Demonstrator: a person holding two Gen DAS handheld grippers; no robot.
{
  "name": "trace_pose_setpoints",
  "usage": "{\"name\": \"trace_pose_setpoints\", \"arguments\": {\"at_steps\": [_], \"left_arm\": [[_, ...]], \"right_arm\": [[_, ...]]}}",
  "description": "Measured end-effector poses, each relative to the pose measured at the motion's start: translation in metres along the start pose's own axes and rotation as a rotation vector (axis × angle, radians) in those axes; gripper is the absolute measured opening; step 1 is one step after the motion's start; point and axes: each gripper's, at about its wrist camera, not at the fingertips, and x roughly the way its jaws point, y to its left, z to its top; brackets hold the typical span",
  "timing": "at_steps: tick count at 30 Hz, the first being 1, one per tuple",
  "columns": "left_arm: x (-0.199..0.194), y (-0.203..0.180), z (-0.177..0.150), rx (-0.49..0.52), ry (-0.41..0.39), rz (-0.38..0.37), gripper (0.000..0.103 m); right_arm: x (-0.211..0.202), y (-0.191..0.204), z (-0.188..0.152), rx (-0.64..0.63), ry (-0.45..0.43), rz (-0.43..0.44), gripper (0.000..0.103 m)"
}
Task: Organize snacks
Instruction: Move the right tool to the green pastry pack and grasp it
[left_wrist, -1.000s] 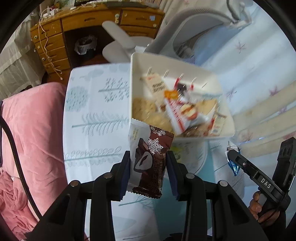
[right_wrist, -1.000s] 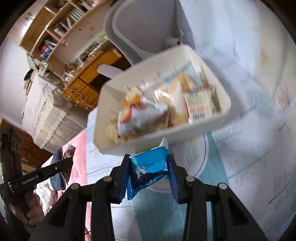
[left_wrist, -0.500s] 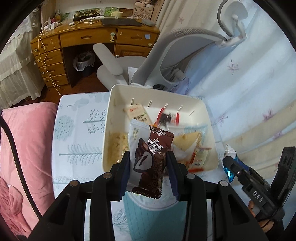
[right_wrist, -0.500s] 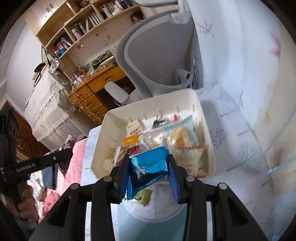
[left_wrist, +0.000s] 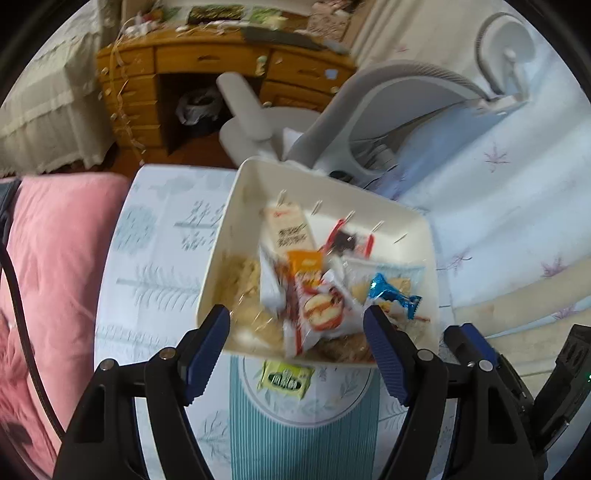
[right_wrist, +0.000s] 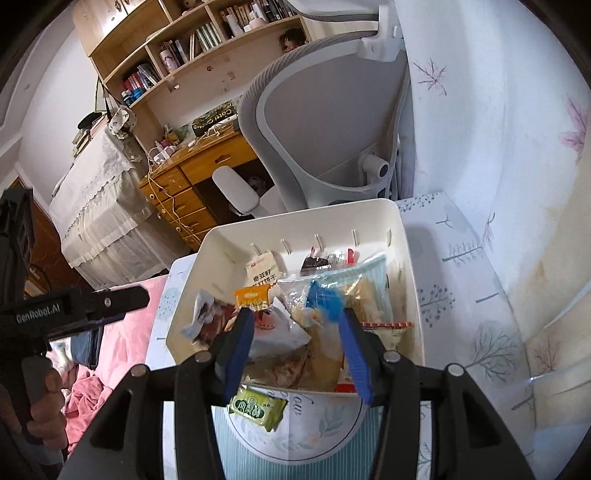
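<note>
Both sets of jaws have just been opening over the white bin (left_wrist: 236, 206), so that the snacks drop in. The left gripper (left_wrist: 297, 336) is seen wide apart and empty; the right gripper (right_wrist: 297, 339) is parted, with the blue wrapper (right_wrist: 325, 297) released onto the pile. One green packet (right_wrist: 258, 406) is left on the surface (left_wrist: 159, 258), just beside the bin's near wall.

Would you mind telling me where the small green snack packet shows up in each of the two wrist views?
Left wrist view: the green packet lies on the tablecloth just below the near rim of the white bin, low and centre, between the fingers.
Right wrist view: the green packet lies low, left of centre, just below the bin's near rim.
Shared landmark: the white bin of snacks.
</note>
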Motion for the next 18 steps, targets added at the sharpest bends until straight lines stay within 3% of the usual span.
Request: {"name": "trace_pose_setpoints", "arguments": {"at_steps": [11,12,14,18], "left_arm": [[-0.023,0.043,-0.048,-0.099,-0.008,0.093,0.076],[-0.026,0.046,-0.054,-0.1,-0.012,0.098,0.076],[-0.03,0.052,-0.064,-0.103,-0.02,0.104,0.076],[-0.038,0.064,-0.083,-0.121,-0.027,0.115,0.077]], "right_arm": [[-0.004,0.004,-0.014,0.036,0.069,0.015,0.055],[-0.002,0.006,-0.018,0.037,0.081,0.017,0.058],[0.0,0.008,-0.024,0.04,0.095,0.02,0.077],[0.009,0.015,-0.038,0.063,0.14,0.037,0.079]]}}
